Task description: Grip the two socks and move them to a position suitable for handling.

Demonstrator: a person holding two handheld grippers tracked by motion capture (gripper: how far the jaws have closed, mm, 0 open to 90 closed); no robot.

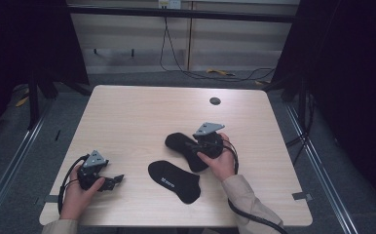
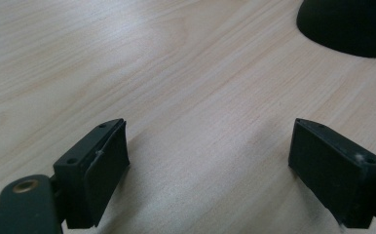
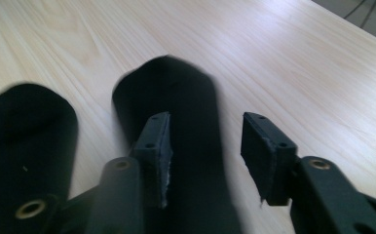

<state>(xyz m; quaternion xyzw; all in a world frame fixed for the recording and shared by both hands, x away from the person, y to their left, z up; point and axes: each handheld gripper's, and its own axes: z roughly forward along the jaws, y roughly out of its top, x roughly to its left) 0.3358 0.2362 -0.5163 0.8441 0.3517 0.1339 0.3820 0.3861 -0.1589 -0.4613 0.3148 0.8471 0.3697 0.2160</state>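
Two flat black fabric socks lie apart on the pale wood-grain table [image 1: 127, 117]. The farther black sock [image 1: 181, 145] sits just right of the high view's centre, and the nearer black sock [image 1: 174, 181] with small white lettering lies below it, toward the bottom middle. They are not yet paired or stacked, so the work looks barely begun. The right gripper [image 3: 206, 146] hovers over the farther sock, jaws parted astride its edge, pads pressing nothing. The left gripper [image 2: 210, 168] rests at lower left, jaws wide over bare wood, well apart from both socks.
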